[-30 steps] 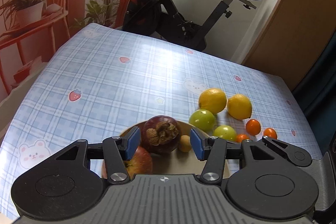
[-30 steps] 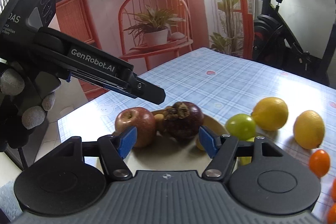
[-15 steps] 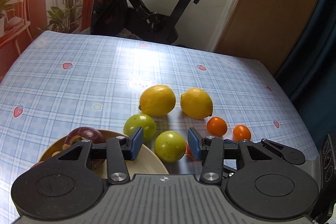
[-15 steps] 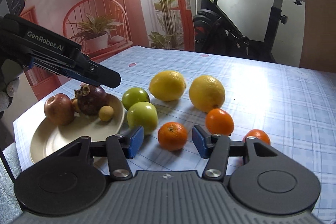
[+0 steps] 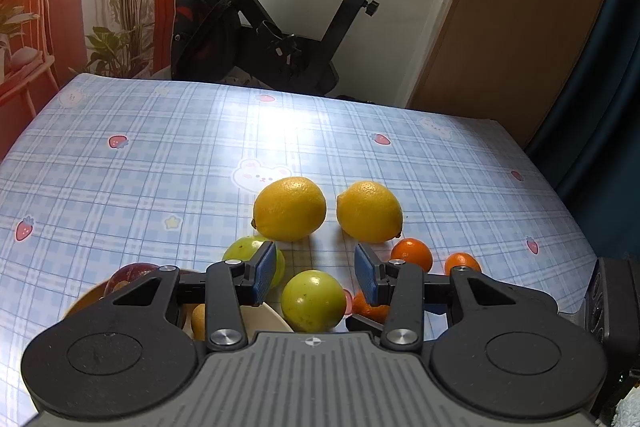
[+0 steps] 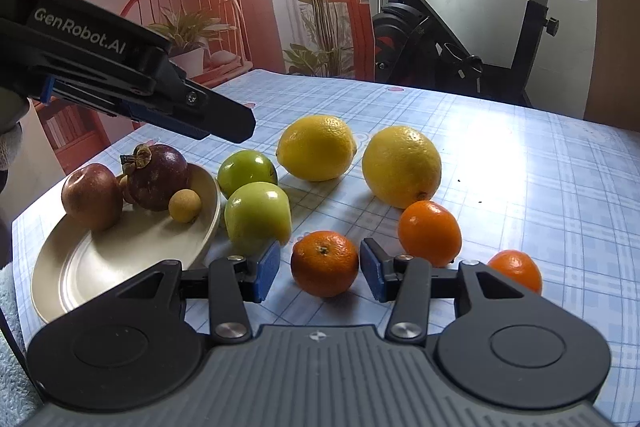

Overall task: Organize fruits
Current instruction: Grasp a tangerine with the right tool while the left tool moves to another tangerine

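The right gripper (image 6: 319, 273) has its blue pads spread apart, with a small orange (image 6: 324, 263) sitting on the tablecloth (image 6: 540, 167) right between them; whether a pad touches it cannot be told. Just ahead and to its right lie 2 more oranges, one (image 6: 430, 233) near and one (image 6: 516, 271) partly hidden behind the right finger. Ahead to the left stand 2 green apples (image 6: 258, 217), just beside the rim of a cream plate (image 6: 100, 263). The plate holds a red apple (image 6: 92, 195), a dark mangosteen (image 6: 158, 177) and a small tan fruit (image 6: 184, 205). Farther ahead rest 2 lemons (image 6: 401, 166).

The left gripper (image 5: 315, 277) is also spread wide and holds nothing. It hovers above a green apple (image 5: 313, 301), which shows between its fingers. The same lemons (image 5: 290, 209) lie ahead of it. From the right wrist, its black body (image 6: 120, 75) reaches in from the left, above the plate.
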A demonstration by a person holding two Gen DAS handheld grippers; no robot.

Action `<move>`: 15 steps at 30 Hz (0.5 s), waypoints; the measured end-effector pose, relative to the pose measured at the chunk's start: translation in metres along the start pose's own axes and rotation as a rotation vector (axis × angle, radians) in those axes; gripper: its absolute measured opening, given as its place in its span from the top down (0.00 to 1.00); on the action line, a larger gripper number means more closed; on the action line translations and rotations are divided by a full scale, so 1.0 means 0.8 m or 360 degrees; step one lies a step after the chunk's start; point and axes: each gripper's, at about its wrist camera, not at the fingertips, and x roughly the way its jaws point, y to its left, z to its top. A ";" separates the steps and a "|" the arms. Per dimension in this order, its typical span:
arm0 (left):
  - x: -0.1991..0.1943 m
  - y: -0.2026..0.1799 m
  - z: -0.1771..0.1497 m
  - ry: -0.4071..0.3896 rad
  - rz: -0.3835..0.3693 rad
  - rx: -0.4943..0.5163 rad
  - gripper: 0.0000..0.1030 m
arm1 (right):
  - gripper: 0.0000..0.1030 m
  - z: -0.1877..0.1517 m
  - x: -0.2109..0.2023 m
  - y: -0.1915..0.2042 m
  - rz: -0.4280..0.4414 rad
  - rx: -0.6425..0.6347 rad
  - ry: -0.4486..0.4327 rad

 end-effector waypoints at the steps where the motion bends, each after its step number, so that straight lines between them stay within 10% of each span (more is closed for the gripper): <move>1: 0.001 0.001 0.000 0.0002 0.0000 -0.0005 0.56 | 0.54 0.000 0.001 0.000 0.0001 0.0000 0.0004; 15: -0.004 -0.006 -0.004 -0.0022 -0.0020 -0.0012 0.56 | 0.61 -0.010 -0.048 -0.009 -0.0047 0.0003 -0.0125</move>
